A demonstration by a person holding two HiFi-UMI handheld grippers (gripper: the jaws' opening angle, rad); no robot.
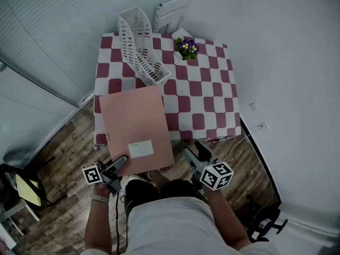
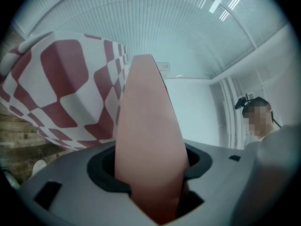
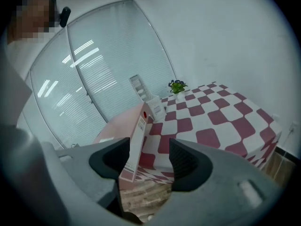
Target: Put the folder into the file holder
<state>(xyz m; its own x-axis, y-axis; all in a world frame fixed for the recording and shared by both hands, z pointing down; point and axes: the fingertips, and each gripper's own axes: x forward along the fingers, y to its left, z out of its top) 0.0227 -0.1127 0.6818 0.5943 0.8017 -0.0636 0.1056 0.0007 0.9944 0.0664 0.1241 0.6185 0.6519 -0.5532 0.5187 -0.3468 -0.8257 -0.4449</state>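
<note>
A pink folder (image 1: 135, 126) lies slanted over the near left part of the checked worktop (image 1: 207, 100), its near end jutting past the edge toward the person. The left tool (image 1: 118, 164) is clamped on its near left corner. In the left gripper view, the cover (image 2: 148, 126) fills the gap between the jaws. The right tool (image 1: 199, 154) hangs just beside the near right corner with its jaws spread and nothing between them. Its own view shows the labelled spine (image 3: 134, 131) just beyond, untouched.

The white mesh file holder (image 1: 142, 47) stands well apart at the far left corner, near a small potted plant (image 1: 187, 48).

The folder looks light and board-stiff, with a smooth cover and a narrow box spine. Held by one corner, such a wide panel is likely to swing or twist — and could slide in the jaws. A second hold along the near edge or the spine would probably steady it for the slot. Whether its far edge rests on the cloth is unclear.
</note>
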